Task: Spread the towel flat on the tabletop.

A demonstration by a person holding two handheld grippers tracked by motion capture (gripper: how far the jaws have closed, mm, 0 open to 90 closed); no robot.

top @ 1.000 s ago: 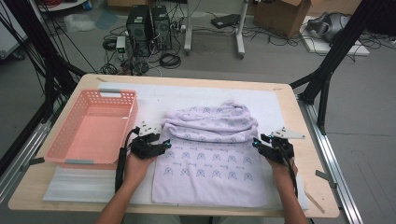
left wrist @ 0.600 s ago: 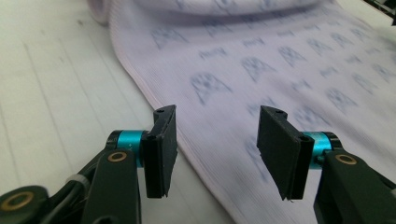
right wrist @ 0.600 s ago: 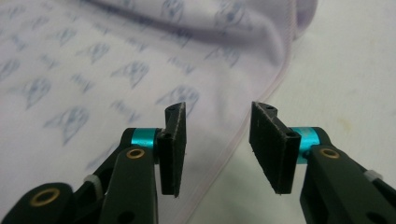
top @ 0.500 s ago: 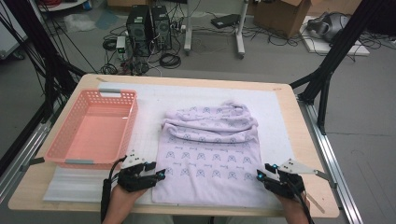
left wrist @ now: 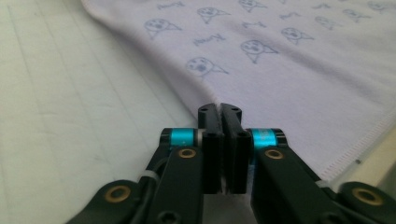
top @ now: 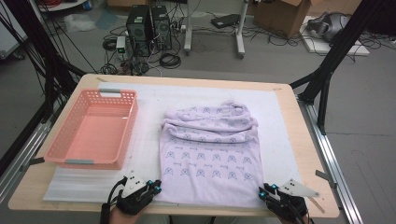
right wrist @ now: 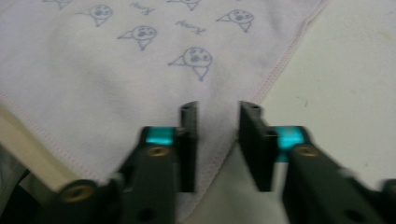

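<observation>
1. Garment [top: 208, 158]: pale lilac knit printed with small animal faces. It lies on the white mat [top: 149, 100] in the middle of the table [top: 299, 121], just right of the pink basket [top: 58, 156]. The near half is flat; the far end is bunched in loose folds.
2. Handling, by judgement: light, soft and limp, with no stiffness to carry its own shape. It should drape and sag between two holds, and it may drag on the mat or stretch at the hem if pulled unevenly. Not fragile, not slippery.
3. Hold points: the two near corners at the stitched hem, where the doubled fabric gives the pads more to bite. Equal tension on both sides suits a clean fold.
4. Left gripper [left wrist: 220, 108]: jaws clenched together at the near left corner, with the fabric edge drawn up into the tips. It appears pinched.
5. Right gripper [right wrist: 217, 109]: jaws have just been closing. A gap shows between them, the near right hem corner lies in it, and the pads are not pressing yet.
</observation>
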